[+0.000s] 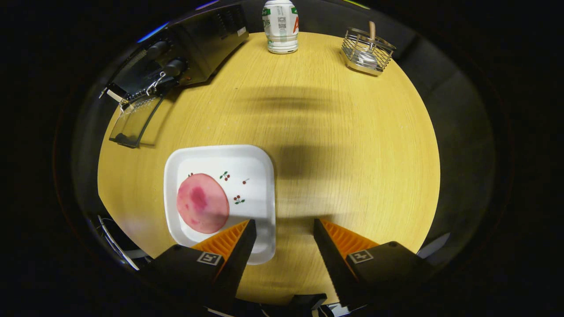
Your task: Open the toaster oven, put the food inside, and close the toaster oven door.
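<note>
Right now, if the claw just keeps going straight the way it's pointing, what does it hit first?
Probably bare wooden table: the open claw points past the white plate on its left side. Further on stands a white bottle, though depth is unclear.

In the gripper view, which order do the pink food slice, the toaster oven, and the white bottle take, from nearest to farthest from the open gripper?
Counting from the gripper, fingers open, holding nothing:
1. Pink food slice, on the white plate, just ahead of the left finger.
2. Toaster oven, farther, off to the left, its door folded open.
3. White bottle, farthest, at the table's far edge, straight ahead.
</note>
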### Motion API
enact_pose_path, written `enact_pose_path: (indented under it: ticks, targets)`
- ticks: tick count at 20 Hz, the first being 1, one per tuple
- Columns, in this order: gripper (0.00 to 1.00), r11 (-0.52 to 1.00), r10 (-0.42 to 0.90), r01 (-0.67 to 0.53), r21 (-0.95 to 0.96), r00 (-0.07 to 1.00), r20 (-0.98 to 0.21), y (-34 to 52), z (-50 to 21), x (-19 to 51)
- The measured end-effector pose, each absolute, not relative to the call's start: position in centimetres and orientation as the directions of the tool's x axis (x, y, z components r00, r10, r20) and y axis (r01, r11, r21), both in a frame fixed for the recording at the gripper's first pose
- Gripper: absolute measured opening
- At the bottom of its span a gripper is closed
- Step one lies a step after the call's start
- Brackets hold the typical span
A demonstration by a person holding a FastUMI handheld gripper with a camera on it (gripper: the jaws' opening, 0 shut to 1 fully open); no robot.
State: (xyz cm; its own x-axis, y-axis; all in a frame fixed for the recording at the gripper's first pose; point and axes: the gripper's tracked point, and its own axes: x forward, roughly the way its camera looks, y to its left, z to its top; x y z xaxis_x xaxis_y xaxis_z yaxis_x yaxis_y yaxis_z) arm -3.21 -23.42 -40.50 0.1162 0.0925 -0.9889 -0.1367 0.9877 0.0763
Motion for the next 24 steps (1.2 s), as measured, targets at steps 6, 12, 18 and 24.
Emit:
enact_pose_path:
  ticks: [6, 12, 18, 24]
  targets:
    - [0.33, 0.987, 0.125, -0.114, 0.115, 0.084, -0.989, -22.1, -41.4, -3.5]
    - [0.09, 0.971, 0.232, -0.082, 0.226, 0.067, -0.970, -21.9, -41.2, -3.2]
    - [0.05, 0.967, 0.256, -0.017, 0.256, 0.069, -0.964, -21.8, -41.0, -5.0]
    - [0.05, 0.864, 0.413, 0.261, 0.429, 0.117, -0.903, -17.3, -39.0, -10.6]
